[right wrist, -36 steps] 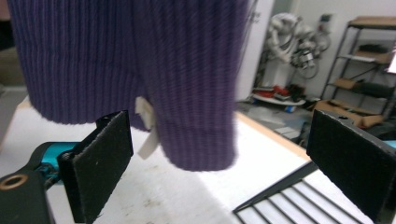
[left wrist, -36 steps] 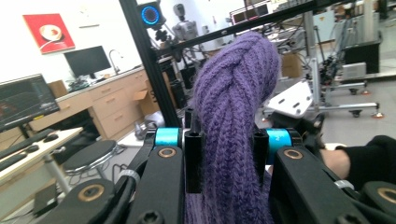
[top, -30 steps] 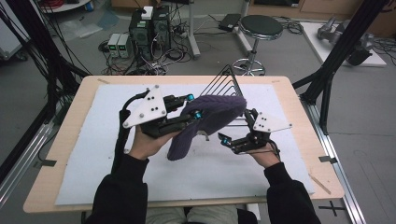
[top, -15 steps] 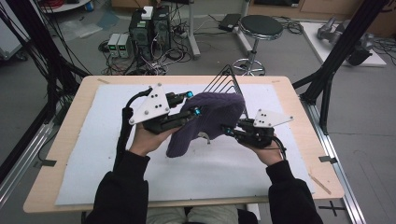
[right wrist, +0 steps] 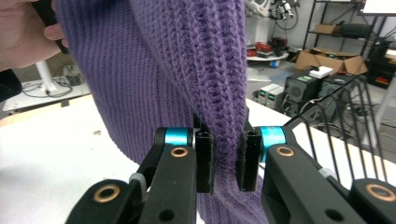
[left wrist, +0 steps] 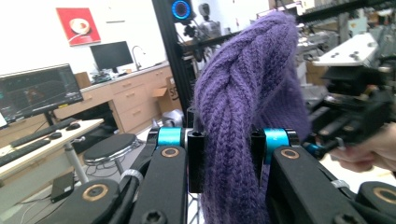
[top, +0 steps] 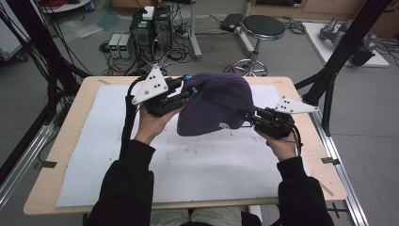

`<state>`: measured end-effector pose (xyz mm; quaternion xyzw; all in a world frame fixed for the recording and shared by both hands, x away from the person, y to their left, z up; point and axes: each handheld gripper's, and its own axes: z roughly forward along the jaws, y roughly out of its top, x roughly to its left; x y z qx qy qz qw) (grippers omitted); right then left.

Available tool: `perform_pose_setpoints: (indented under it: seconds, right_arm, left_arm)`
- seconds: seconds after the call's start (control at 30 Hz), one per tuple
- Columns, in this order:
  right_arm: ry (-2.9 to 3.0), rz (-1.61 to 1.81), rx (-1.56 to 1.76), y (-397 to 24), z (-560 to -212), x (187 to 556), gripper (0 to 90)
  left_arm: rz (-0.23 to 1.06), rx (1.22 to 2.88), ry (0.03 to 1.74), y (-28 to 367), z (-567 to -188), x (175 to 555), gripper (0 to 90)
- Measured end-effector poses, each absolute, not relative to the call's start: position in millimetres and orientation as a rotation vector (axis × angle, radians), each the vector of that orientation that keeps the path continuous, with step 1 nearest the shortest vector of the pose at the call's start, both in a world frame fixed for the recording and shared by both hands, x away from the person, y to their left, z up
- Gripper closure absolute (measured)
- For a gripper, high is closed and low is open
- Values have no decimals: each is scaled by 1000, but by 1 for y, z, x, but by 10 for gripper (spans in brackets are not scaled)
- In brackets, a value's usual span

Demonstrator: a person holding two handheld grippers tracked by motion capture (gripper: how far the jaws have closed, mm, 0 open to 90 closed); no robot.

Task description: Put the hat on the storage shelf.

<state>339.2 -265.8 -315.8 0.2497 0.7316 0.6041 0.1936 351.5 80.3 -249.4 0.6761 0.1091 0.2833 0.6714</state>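
White mat (top: 117, 155) on table | purple beanie (top: 216, 106) stretched above, long axis left-right | left gripper (top: 186, 92) and right gripper (top: 248, 117) each clamped on opposite edges, equally near

No readable text, label, brand or number anywhere; red wall poster (left wrist: 74, 26) bears only a round emblem, lettering illegible, and monitor (left wrist: 36, 92) screen content too blurred to read.

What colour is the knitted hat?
Purple, in a ribbed knit; the hat shows best in the right gripper view.
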Motion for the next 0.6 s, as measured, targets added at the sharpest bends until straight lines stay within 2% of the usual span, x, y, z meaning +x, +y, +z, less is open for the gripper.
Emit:
perform_pose_setpoints:
  seconds: [0.6]
  right_arm:
    - [1945,1636,782,-266,-297,368,813]
  left_arm:
    - [619,1476,247,69,-234,398,797]
